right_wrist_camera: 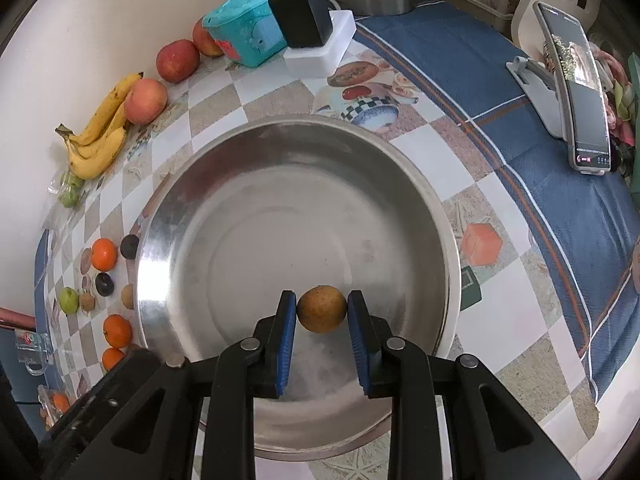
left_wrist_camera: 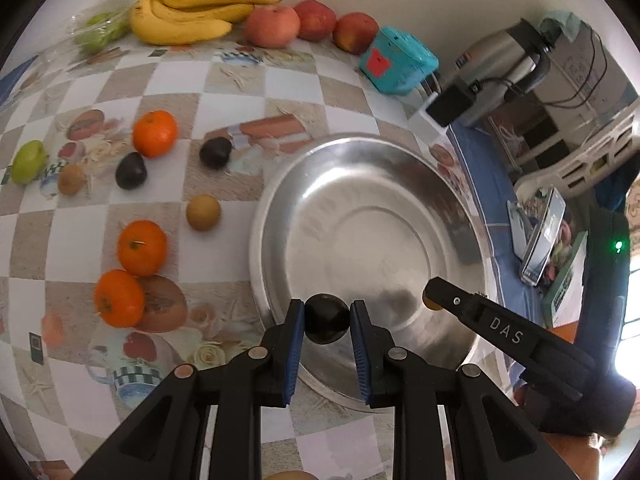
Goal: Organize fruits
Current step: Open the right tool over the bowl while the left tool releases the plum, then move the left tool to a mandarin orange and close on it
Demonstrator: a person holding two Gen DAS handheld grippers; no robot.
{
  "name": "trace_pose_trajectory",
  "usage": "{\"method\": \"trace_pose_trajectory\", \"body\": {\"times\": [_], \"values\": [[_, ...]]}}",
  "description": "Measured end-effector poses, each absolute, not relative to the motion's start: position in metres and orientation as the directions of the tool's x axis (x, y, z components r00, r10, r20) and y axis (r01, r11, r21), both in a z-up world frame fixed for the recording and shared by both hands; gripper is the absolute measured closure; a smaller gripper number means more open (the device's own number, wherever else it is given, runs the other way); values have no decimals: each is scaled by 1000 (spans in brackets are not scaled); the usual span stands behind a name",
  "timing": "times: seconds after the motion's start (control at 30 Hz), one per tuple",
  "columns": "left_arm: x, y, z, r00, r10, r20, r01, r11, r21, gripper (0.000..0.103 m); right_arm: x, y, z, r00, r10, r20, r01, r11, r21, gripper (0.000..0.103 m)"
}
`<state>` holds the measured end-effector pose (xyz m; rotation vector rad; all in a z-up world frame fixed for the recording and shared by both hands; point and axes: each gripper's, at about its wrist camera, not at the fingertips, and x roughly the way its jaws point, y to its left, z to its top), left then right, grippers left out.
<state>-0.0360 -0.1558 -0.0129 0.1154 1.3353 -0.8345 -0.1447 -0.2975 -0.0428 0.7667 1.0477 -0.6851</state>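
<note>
Left wrist view: left claw point(left_wrist_camera: 327, 318) pinches a dark plum point(left_wrist_camera: 326, 319) between its blue pads, over the near rim of the steel bowl point(left_wrist_camera: 460, 200). Bowl interior ahead of the claw is bare metal. Right of the claw, the right claw point(left_wrist_camera: 434, 300) reaches over the bowl, a sliver of brown fruit showing at its tip; its body reads "DAS". Left of the claw, loose on the checked tablecloth point(left_wrist_camera: 224, 80): three oranges point(left_wrist_camera: 142, 247), two more dark plums point(left_wrist_camera: 215, 152), brown fruits point(left_wrist_camera: 203, 212), a green fruit point(left_wrist_camera: 28, 161). Far ahead by the wall: bananas point(left_wrist_camera: 192, 12), three apples point(left_wrist_camera: 272, 26), a teal box point(left_wrist_camera: 398, 60).

Right wrist view: right claw point(right_wrist_camera: 322, 309) pinches a round brown fruit point(right_wrist_camera: 322, 309) over the near part of the bowl point(right_wrist_camera: 168, 208); nothing lies on the bowl floor. Left of the claw, outside the rim, the oranges point(right_wrist_camera: 104, 254) and plums point(right_wrist_camera: 129, 246). Far right, a phone on a stand point(right_wrist_camera: 576, 92); screen text unreadable.
</note>
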Motion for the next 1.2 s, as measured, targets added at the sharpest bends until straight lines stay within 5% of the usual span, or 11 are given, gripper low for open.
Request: {"method": "trace_pose_trajectory", "body": {"times": [0.37,0.47,0.67,0.8,1.07,1.2], "values": [[-35,-155,-14,1,-445,-896,595,720,-357,76,-143,-297,-47,344,-109,-933,795,562,228,75],[-34,-154,-14,1,-442,-897,593,722,-355,64,-143,-298,-45,356,-113,-928,795,559,237,74],[-28,-149,-11,9,-450,-893,574,734,-364,54,-146,-299,-41,365,-129,-922,801,548,240,64],[-22,-144,-10,35,-434,-900,554,758,-344,36,-147,-299,-38,369,-150,-917,802,550,233,50],[2,-121,-9,156,-340,-928,470,851,-233,25,-145,-299,-35,377,-180,-909,791,574,214,39],[17,-106,-11,212,-264,-941,409,898,-160,18,-142,-297,-35,383,-192,-903,778,595,204,24]]}}
